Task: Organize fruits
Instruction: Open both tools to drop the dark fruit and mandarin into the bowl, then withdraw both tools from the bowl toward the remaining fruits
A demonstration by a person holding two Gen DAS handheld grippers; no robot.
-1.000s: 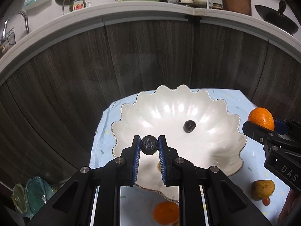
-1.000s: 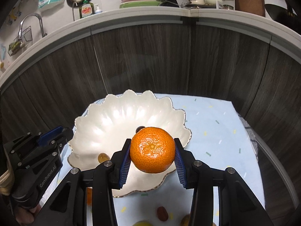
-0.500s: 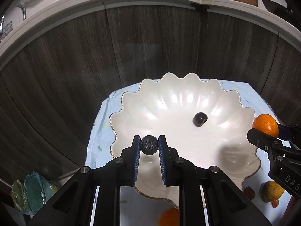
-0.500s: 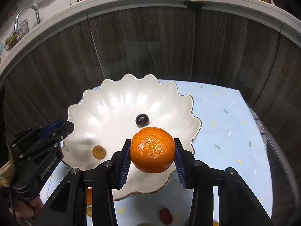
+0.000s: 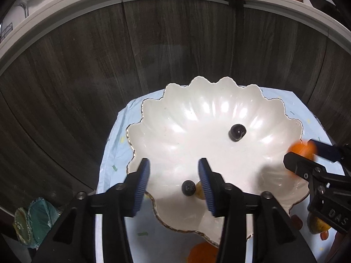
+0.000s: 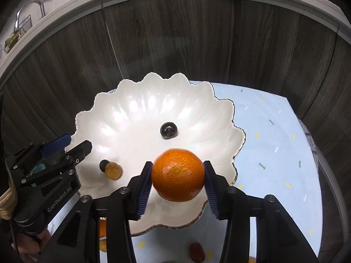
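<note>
A white scalloped bowl (image 5: 197,114) (image 6: 136,100) sits on a light blue cloth (image 6: 274,131). My left gripper (image 5: 173,176) is open over the bowl's near left part; a small dark berry (image 5: 188,188) (image 6: 103,165) lies in the bowl between its fingers, beside a small amber fruit (image 6: 113,170). A second dark berry (image 5: 237,132) (image 6: 168,130) lies near the bowl's middle. My right gripper (image 6: 178,180) is shut on a mandarin (image 6: 177,175) and holds it above the bowl's near right rim; it shows blurred in the left wrist view (image 5: 301,150).
Loose fruit lies on the cloth in front of the bowl: another orange (image 5: 201,253), a reddish date (image 6: 197,251) and a yellow-brown fruit (image 5: 318,225). A dark wood-panel wall (image 6: 175,43) rises right behind the cloth. A teal object (image 5: 35,217) lies low at the left.
My left gripper opened and let the dark berry drop into the bowl by the amber fruit. Both grippers moved forward over the bowl; the right one still holds the mandarin.
</note>
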